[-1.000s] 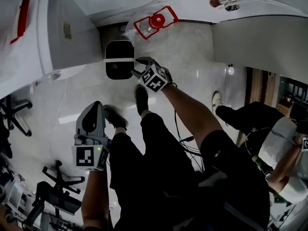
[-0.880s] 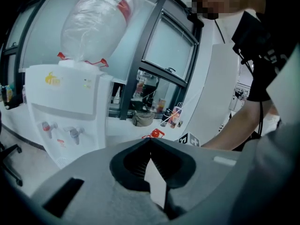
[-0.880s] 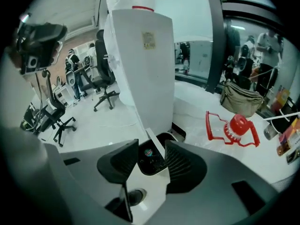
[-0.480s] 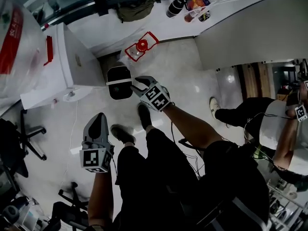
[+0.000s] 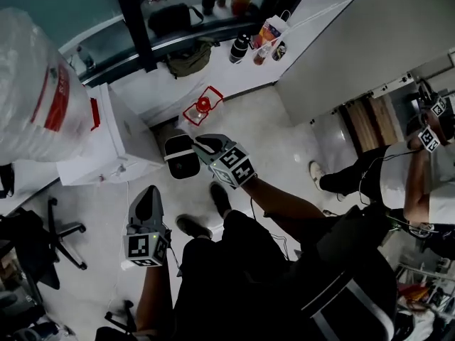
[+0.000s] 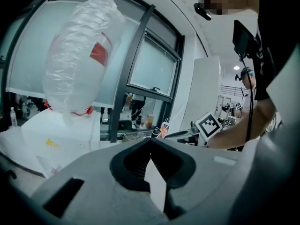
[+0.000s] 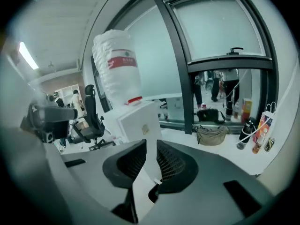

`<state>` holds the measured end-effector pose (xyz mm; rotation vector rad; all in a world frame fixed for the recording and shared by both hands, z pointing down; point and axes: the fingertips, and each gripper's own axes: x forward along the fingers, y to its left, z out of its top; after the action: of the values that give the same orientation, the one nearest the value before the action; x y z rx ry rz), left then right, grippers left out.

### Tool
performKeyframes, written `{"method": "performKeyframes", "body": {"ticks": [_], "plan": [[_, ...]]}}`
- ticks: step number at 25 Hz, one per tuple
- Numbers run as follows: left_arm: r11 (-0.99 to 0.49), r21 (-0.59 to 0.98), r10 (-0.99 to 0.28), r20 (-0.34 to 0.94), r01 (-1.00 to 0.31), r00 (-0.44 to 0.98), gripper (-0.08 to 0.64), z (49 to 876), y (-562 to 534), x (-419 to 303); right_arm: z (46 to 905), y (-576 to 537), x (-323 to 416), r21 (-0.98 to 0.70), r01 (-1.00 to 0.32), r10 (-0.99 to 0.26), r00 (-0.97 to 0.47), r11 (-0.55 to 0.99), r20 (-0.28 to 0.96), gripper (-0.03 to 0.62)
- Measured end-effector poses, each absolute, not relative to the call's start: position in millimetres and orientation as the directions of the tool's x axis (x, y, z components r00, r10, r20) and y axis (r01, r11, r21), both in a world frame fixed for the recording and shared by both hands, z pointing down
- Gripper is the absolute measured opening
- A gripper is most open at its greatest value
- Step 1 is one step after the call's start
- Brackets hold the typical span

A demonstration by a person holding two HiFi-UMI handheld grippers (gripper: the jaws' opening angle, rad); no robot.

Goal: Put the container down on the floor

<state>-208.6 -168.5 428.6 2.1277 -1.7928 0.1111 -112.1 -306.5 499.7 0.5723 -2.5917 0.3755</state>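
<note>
The container [image 5: 181, 156], black with a white band, stands on the floor beside a white cabinet [image 5: 106, 144] in the head view. My right gripper [image 5: 202, 146] hangs above its right edge, apart from it. Its jaws are closing with a narrow gap between them and nothing inside; the right gripper [image 7: 151, 144] looks out at a window and the cabinet, not at the container. My left gripper [image 5: 149, 194] is held lower left, over my legs, shut and holding nothing. In its own view the left gripper [image 6: 150, 142] points up at the window.
A red-framed item with a red lid [image 5: 202, 106] lies on the floor behind the container. A big clear plastic bag [image 5: 35, 98] tops the cabinet. Bottles and a paper bag [image 5: 257, 40] line a window ledge. An office chair [image 5: 43, 236] is at left, another person [image 5: 398, 183] at right.
The head camera has risen and tilted, so the floor looks further off. The right gripper's jaws have narrowed and lifted off the container, which stays on the floor.
</note>
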Motion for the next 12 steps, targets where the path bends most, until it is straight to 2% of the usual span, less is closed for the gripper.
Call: {"method": "performKeyframes", "body": {"ticks": [6,12], "plan": [[-0.131,0.219,-0.949,0.253,-0.967,0.186,0.011,393.2,-157.7,-206.1,439.1,-269.8,-114.1,-0.143,-0.399,-0.303,-0.845,0.906,0.44,0.052],[-0.153,0.196,-0.949,0.244,-0.969,0.2,0.011,377.4,-149.2,-203.0,391.2,-254.5,-110.2,-0.163,-0.404,-0.322,-0.869,0.9,0.375,0.038]]}}
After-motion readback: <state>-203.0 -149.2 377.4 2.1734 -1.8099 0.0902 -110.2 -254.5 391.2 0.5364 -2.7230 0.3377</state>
